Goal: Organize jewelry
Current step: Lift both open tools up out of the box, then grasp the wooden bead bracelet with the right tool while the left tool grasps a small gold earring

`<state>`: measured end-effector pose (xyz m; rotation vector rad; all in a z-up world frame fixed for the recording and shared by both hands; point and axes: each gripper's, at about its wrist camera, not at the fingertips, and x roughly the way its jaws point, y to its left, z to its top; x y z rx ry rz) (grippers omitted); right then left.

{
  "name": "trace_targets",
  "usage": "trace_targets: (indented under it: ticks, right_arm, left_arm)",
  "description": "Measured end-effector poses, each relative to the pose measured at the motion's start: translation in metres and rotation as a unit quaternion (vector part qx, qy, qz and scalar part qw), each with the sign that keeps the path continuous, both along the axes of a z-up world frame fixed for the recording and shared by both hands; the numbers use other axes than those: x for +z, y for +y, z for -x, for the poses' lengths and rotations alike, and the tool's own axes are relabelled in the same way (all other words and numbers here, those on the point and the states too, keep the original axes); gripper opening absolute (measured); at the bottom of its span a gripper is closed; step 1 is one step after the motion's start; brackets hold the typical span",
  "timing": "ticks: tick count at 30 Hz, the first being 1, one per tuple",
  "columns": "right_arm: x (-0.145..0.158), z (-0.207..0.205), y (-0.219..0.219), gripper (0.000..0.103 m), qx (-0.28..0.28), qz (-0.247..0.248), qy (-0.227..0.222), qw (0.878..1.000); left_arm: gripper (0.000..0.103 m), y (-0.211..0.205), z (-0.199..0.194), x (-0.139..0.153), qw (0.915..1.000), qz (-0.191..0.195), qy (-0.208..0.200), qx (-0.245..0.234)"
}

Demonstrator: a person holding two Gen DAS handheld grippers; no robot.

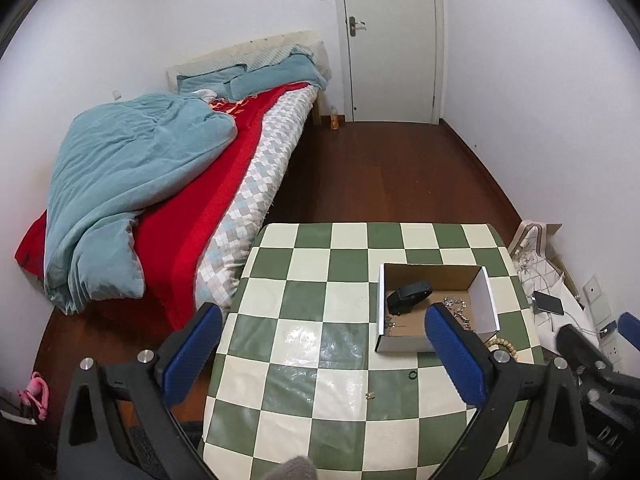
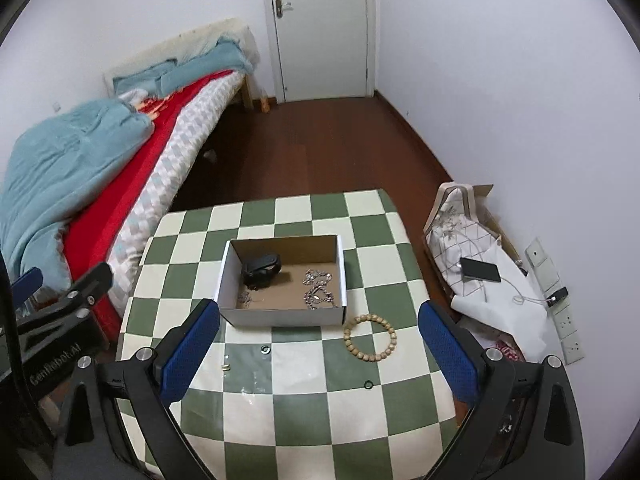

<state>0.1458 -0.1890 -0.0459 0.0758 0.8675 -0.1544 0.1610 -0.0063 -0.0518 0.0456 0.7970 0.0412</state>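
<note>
An open cardboard box [image 2: 282, 316] stands on the green-and-white checkered table [image 2: 300, 420]; it also shows in the left wrist view [image 1: 404, 345]. Inside lie a black watch [image 2: 262, 267], a silver chain [image 2: 318, 290] and a small silver piece [image 2: 243, 299]. A wooden bead bracelet [image 2: 370, 336] lies right of the box. Two small dark rings [image 2: 265, 349] [image 2: 367, 384] and a tiny gold piece [image 2: 226, 367] lie in front. My right gripper [image 2: 318, 354] is open and empty above the table's front. My left gripper [image 1: 322, 358] is open and empty, left of the box.
A bed [image 1: 168, 184] with a teal duvet and red blanket runs along the table's left. A phone [image 2: 480, 270] on a cable lies on a cushion on the floor at the right, near wall sockets. A closed white door [image 2: 320, 28] is at the back.
</note>
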Motion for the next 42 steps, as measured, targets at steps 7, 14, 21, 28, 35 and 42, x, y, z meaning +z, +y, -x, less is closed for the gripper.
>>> trace_targets:
  ticks: [7, 14, 21, 28, 35, 42]
  right_arm:
    - [-0.058, 0.008, -0.039, 0.080, -0.049, -0.017, 0.058, 0.997]
    - [-0.156, 0.006, -0.098, 0.070, -0.101, -0.072, 0.135, 0.983]
    - [-0.207, -0.017, -0.126, 0.070, -0.125, -0.076, 0.167, 0.975]
    - [-0.222, -0.045, -0.133, 0.070, -0.128, -0.067, 0.168, 0.975]
    - [-0.239, -0.069, -0.129, 0.070, -0.119, -0.056, 0.177, 0.975]
    - [-0.247, -0.079, -0.114, 0.069, -0.100, -0.026, 0.178, 0.979]
  left_arm:
    - [0.103, 0.008, 0.000, -0.077, 0.9968, -0.047, 0.064, 0.007]
    - [0.103, 0.004, -0.012, -0.164, 0.9851, -0.058, 0.162, -0.009]
    - [0.103, -0.016, -0.025, -0.200, 0.9774, -0.043, 0.204, -0.034]
    - [0.099, -0.041, -0.033, -0.220, 0.9713, -0.047, 0.224, -0.066]
    - [0.082, -0.053, -0.029, -0.226, 0.9713, -0.041, 0.220, -0.081]
    - [0.050, -0.063, -0.024, -0.221, 0.9710, -0.027, 0.216, -0.099]
